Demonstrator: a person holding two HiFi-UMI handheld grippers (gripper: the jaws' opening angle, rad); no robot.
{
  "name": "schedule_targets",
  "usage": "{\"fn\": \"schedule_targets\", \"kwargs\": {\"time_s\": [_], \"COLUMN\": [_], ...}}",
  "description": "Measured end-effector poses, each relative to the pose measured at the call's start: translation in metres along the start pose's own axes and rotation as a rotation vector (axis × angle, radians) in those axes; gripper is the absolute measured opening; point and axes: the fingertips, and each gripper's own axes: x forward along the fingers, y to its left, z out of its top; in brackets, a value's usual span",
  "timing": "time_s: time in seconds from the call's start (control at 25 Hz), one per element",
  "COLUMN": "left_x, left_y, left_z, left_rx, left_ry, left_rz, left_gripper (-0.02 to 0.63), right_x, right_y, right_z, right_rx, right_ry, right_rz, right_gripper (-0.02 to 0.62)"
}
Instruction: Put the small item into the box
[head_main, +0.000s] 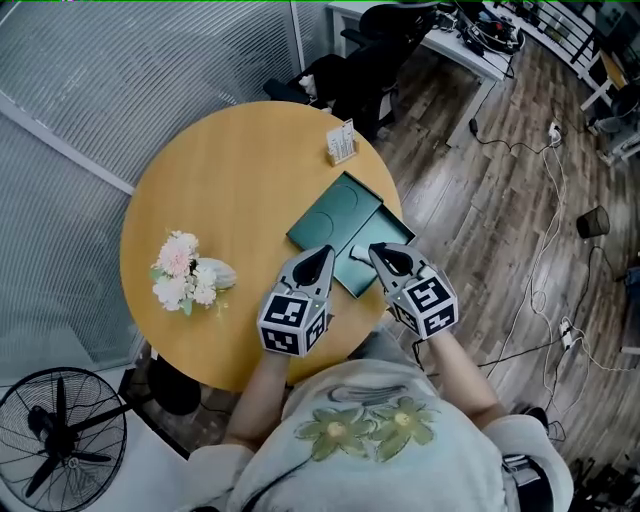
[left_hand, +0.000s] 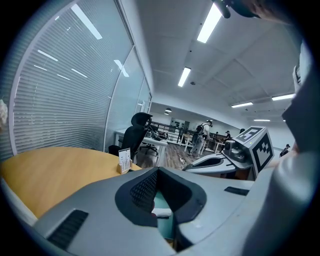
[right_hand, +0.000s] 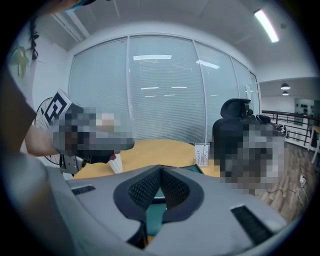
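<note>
Small item (head_main: 353, 251), a short white piece, lies on the teal surface of the box (head_main: 358, 278), between the tips of our two grippers. In the left gripper view it shows just below the closed tips, resting flat. The box sits in two green parts side by side, and we cannot tell for certain whether the item rests in the tray half or at the seam with the flat half that bears a pressed circle.

We judge the item to be light and stiff, probably smooth enough to skid or roll on the box's surface if nudged. A hold across its short middle, coming straight down, looks safest, and it should need only a mild squeeze.

Neither gripper has it. The left gripper (head_main: 322, 258) has its jaws clenched together on nothing, with the item under them and not between them. The right gripper (head_main: 380, 252) is likewise closed tight and empty, its tips over the box's near half. Either one would have to spread its jaws before it could take the piece.

The box lies at the near right edge of the round wooden counter (head_main: 230, 180). A small card stand (head_main: 341, 142) is beyond it, and a posy of pale flowers (head_main: 185, 270) lies well off to the left.
</note>
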Motion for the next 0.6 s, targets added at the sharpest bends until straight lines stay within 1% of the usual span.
{"fn": "schedule_targets", "kwargs": {"time_s": [0.08,0.24,0.36,0.6], "left_x": [0.002,0.004,0.001,0.011], "left_y": [0.001,0.010,0.005,-0.001], "left_z": [0.000,-0.001,-0.001,0.014], "left_rx": [-0.008,-0.073,-0.055,-0.013], "left_ry": [-0.008,-0.022,-0.007,-0.012], "left_rz": [0.004,0.011,0.003,-0.027], "left_gripper": [0.000,0.000,0.000,0.000], "right_x": [0.000,0.009,0.005,0.001], "right_y": [-0.002,-0.003,-0.006,-0.024], "right_z": [-0.001,-0.002,0.003,0.023], "right_rx": [0.008,0.029,0.015,0.025], "right_ry": [-0.006,-0.009,-0.009,-0.063], "right_rz": [-0.004,0.016,0.013,-0.024], "right_gripper": [0.003,0.003,0.003,0.003]}}
